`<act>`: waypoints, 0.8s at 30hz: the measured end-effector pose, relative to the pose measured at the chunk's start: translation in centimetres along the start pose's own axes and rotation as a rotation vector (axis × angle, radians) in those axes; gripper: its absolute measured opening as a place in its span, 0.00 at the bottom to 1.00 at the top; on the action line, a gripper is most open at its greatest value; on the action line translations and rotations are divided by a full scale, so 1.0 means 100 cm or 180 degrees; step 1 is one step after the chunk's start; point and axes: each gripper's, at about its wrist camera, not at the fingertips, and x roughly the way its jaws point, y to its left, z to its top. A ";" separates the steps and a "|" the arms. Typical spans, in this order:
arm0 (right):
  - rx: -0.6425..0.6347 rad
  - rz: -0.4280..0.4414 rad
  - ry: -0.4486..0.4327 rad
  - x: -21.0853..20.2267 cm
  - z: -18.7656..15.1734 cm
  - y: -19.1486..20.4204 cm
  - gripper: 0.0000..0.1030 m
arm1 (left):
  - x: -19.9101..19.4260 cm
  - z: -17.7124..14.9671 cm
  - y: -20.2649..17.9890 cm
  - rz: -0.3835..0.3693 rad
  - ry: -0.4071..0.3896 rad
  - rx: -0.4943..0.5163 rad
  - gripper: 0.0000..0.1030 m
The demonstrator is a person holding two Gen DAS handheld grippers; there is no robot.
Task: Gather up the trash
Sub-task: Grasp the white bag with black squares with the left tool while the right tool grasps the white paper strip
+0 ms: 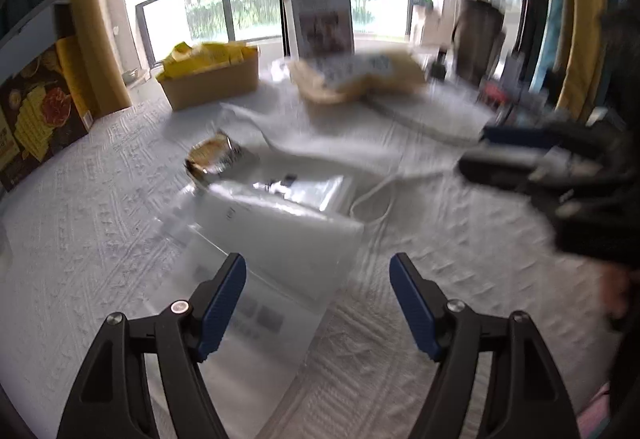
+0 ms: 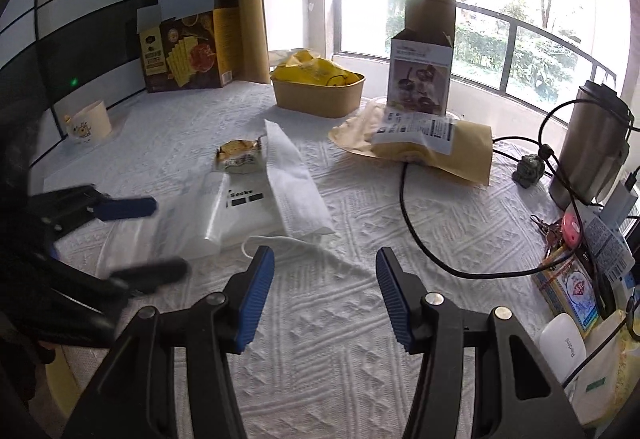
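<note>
A clear plastic bag (image 2: pixel 188 219) marked "Socks" lies on the white tablecloth, with a white face mask (image 2: pixel 294 183) over its right edge and a crumpled gold snack wrapper (image 2: pixel 239 156) behind it. My left gripper (image 1: pixel 318 279) is open, its fingers just above the near end of the bag (image 1: pixel 256 239). It shows blurred at the left of the right wrist view (image 2: pixel 156 239). My right gripper (image 2: pixel 325 279) is open and empty, just in front of the mask's ear loop. The wrapper (image 1: pixel 218 159) also shows in the left wrist view.
A brown mailer envelope (image 2: pixel 440 147) lies mid-table. A paper bowl of yellow wrappers (image 2: pixel 318 91), a cracker box (image 2: pixel 188 51) and a small carton (image 2: pixel 420 75) stand behind. A black cable (image 2: pixel 412 231), steel tumbler (image 2: pixel 592 143), keys and boxes crowd the right. A cup (image 2: pixel 88 123) stands left.
</note>
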 end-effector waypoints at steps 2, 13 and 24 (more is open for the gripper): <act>0.0025 -0.0002 -0.0005 0.000 0.000 -0.004 0.49 | 0.012 -0.002 -0.008 0.0246 0.0097 0.0182 0.72; -0.0013 0.0102 0.0127 0.022 0.007 -0.001 0.49 | 0.005 -0.001 0.022 0.0118 -0.0034 -0.0045 0.24; -0.0064 0.0185 0.0317 0.074 0.041 0.021 0.49 | -0.034 -0.008 0.046 0.0006 -0.0487 -0.0258 0.00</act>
